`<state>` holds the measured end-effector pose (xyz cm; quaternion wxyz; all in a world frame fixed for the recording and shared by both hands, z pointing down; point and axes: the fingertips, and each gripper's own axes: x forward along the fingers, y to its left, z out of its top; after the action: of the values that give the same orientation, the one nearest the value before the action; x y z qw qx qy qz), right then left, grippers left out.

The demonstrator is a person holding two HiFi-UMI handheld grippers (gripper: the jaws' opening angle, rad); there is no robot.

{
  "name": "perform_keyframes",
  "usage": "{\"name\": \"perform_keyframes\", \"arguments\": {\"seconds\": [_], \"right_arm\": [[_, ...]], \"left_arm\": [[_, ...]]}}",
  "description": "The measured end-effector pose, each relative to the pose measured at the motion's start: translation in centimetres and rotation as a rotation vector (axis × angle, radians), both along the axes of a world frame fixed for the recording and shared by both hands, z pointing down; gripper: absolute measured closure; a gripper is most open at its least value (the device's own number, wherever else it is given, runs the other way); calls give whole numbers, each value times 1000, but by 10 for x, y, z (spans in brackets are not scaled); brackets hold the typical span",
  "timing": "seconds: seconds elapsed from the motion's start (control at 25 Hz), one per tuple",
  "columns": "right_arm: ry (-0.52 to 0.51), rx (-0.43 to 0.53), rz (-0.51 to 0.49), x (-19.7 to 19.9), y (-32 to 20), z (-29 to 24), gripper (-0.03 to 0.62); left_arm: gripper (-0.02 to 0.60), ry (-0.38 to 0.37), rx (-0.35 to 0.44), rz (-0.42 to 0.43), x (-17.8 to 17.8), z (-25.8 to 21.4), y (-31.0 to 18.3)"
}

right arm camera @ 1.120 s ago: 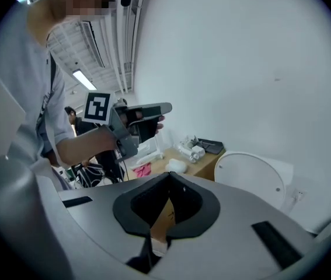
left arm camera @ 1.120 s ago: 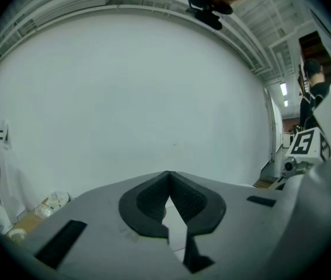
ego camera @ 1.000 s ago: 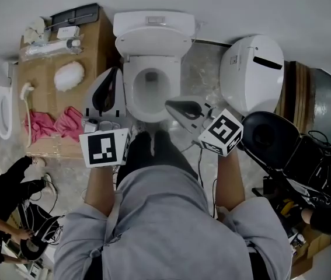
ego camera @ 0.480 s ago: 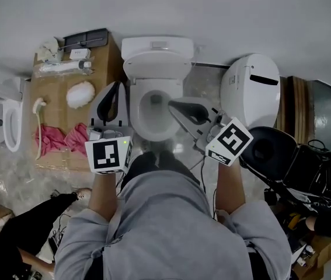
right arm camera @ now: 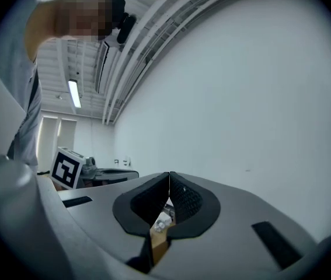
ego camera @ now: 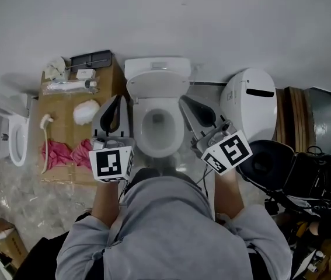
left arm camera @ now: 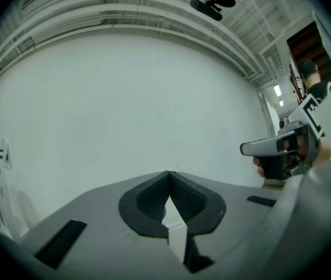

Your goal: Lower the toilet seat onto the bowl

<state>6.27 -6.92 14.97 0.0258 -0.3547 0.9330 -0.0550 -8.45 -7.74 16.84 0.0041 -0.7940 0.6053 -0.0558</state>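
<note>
When the head view was counted, two grippers and one toilet (ego camera: 155,151) were found. The left gripper (ego camera: 117,99) was held beside the left edge of the bowl (ego camera: 157,127), and the right gripper (ego camera: 185,101) beside its right edge. Both pairs of jaws were seen pressed together, with nothing held. One seat (ego camera: 177,135) appeared to lie flat on the bowl, and one lid (ego camera: 156,87) stood against the tank (ego camera: 156,67). Since a second before, both grippers had been raised, and the right one had been turned off the bowl's front to point along its side. Only bare wall (left arm camera: 124,109) and the opposite gripper were shown in the gripper views; the toilet was shown by the head view alone.
</note>
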Motion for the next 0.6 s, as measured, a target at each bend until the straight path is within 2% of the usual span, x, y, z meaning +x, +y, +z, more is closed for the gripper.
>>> {"name": "perform_keyframes", "arguments": {"seconds": [0.4,0.6], "right_arm": [[-68,-4,219,47,-35,-28,594],[-40,11,284,57,-42,-28,595]], "left_arm": [[581,7,-3,-2,20,-28,-13],[581,14,0,-6,22,-32,-19]]}}
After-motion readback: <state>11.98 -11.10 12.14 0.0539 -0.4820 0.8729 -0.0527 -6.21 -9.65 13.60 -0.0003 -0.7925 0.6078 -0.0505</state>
